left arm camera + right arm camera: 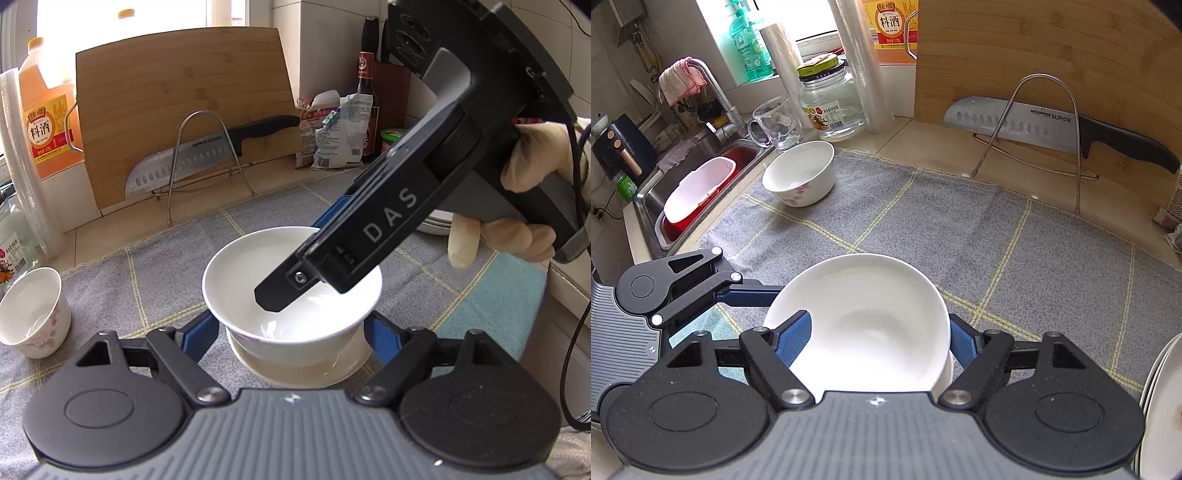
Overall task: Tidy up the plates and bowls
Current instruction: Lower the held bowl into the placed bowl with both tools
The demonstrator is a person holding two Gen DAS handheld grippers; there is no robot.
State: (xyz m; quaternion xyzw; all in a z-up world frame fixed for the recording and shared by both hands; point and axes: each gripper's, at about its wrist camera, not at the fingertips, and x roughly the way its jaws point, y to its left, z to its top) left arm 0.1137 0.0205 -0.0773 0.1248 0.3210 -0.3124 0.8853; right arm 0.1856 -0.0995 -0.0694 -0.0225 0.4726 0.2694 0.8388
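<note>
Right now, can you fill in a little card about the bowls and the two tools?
Middle bowl: white bowl, sitting on a white dish
Left tool: one finger on each side of that bowl; grip unclear
Right tool: one finger inside the bowl, one outside
Other bowl: flowered bowl, standing apart
Underneath: grey checked cloth

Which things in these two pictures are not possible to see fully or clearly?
- Left wrist view: the white bowl hides the tips of the left gripper, so contact cannot be told.
- Left wrist view: the bowl covers most of the lower dish, so its kind is unclear.
- Right wrist view: the plates are cut off by the right edge.
- Right wrist view: the right gripper hides the bowl's near rim with its own body.
</note>
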